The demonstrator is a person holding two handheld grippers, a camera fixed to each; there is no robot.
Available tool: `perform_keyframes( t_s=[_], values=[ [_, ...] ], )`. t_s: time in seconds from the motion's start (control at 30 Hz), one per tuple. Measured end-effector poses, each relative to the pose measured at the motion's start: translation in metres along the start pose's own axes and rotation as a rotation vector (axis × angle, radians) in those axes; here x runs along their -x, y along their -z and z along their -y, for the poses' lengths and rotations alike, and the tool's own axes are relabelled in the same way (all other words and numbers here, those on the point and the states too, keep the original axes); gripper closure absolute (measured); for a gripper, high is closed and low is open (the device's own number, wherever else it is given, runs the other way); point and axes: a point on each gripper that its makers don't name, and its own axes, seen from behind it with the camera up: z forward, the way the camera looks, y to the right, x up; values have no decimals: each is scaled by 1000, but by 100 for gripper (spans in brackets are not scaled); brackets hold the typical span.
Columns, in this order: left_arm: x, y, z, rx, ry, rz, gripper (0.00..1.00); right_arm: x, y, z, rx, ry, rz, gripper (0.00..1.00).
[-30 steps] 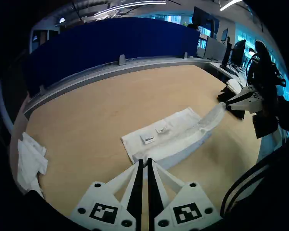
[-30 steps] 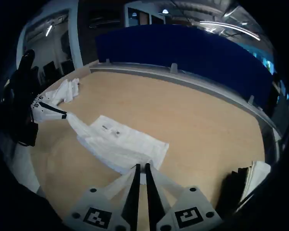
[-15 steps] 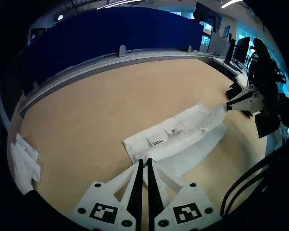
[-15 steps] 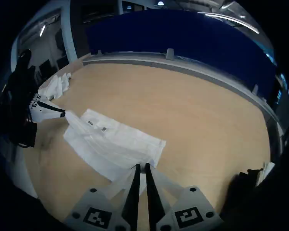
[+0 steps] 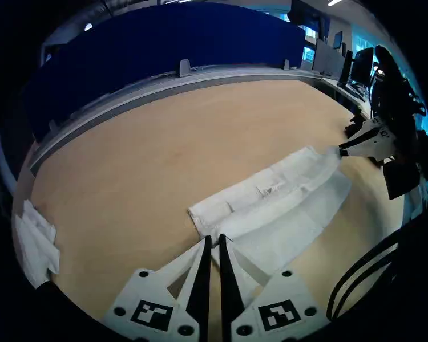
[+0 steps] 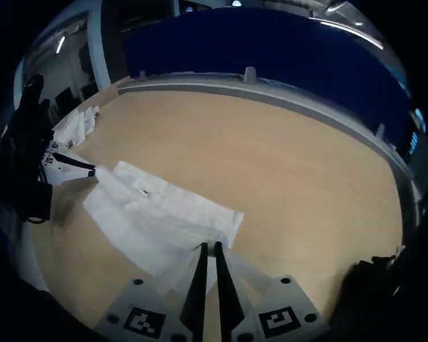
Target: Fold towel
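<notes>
In the left gripper view, far left: pile of white cloths (image 5: 34, 245) at the edge of the wooden table (image 5: 157, 142). Bottom centre: left gripper (image 5: 212, 244), closed to a thin slit and pinching a corner of the white towel (image 5: 271, 196). Stretched across the table toward the right, partly doubled over along its length. Far right: right gripper (image 5: 342, 149), nipping the opposite end, slightly raised. In the right gripper view, left: left gripper (image 6: 91, 169) gripping the towel (image 6: 157, 211). Bottom centre: right gripper (image 6: 206, 249), fingers nearly together with cloth clamped between.
</notes>
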Motion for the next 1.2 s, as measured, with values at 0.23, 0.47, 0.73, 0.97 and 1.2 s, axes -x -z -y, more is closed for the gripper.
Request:
perform_keyframes(
  t_s=[0.23,0.47,0.73,0.97,1.2],
  values=[
    [0,-8,6,-40,-34,5,83,3,-7,-1,4,6,13,88],
    [1,-6,11,-56,-34,6,74,-1,-10,-7,35,13,-12,82],
    [5,-2,17,-67,-22,11,53,-5,-14,-12,69,29,-35,55],
    [4,4,23,-80,-31,6,22,-12,-17,-17,96,33,-63,50],
    [5,8,22,-74,-70,13,14,-15,-18,-21,113,31,-73,46]
  ],
)
